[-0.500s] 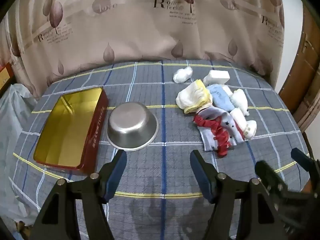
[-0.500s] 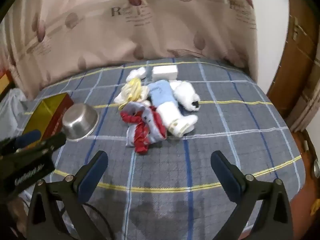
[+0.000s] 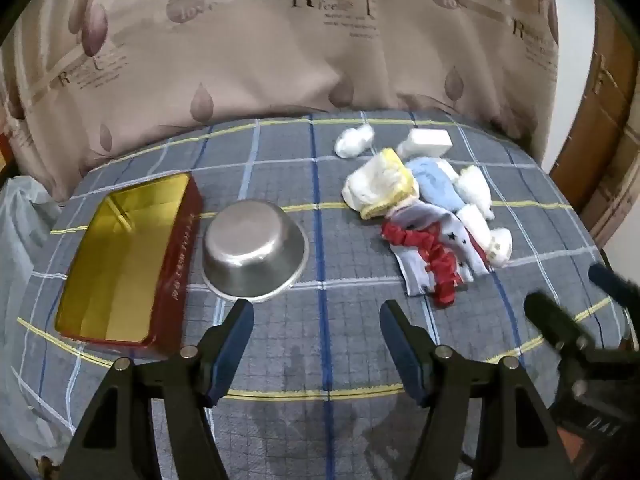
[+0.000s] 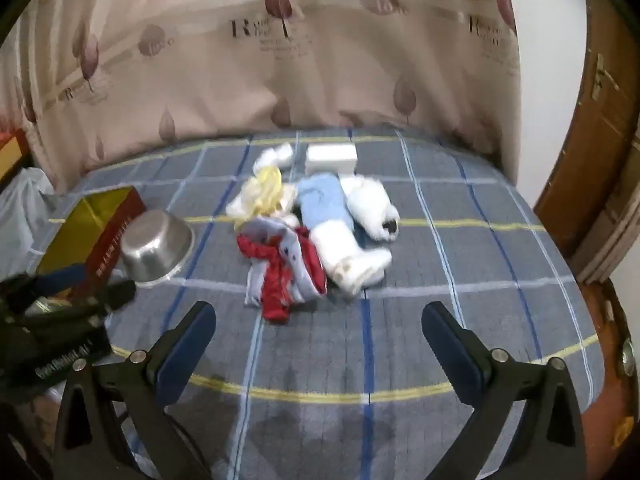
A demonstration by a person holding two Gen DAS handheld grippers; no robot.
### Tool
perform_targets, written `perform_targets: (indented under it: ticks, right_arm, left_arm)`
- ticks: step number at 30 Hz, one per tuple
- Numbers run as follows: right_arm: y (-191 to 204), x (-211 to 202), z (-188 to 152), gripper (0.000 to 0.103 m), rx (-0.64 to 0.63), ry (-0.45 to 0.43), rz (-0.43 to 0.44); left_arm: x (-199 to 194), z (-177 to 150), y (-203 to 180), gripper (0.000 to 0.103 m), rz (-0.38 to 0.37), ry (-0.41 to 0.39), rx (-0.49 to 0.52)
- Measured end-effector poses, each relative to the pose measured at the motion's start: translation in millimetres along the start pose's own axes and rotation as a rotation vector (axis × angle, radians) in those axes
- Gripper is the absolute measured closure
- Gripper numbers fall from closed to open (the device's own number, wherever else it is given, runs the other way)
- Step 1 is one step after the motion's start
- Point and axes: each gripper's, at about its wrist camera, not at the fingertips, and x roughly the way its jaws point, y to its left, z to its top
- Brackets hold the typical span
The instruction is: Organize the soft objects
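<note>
Hovering with both the left gripper (image 3: 316,344) and right gripper (image 4: 318,344) wide open and empty, you risk snagging several tangled socks (image 4: 288,268) together.

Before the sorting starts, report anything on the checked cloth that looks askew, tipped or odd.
The round stainless steel bowl lies upside down, rim on the cloth, beside the open red tin with the gold inside. The soft things sit in a loose, overlapping heap, a red strip of cloth trailing out of it. Nothing looks spilled or damaged.
</note>
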Motion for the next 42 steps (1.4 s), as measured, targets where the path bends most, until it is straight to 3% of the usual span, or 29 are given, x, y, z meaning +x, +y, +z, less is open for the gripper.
perform_targets:
  ticks: [10,42]
  right_arm:
    - [-8,17,16,0.001,0.04,0.037,0.005]
    - [-5,28,13,0.001,0.017,0.076,0.028]
  left_arm:
    - [1,3,3,0.036,0.072,-0.017,0.0]
    - [24,-1,20,0.036,0.076,0.048,-0.057]
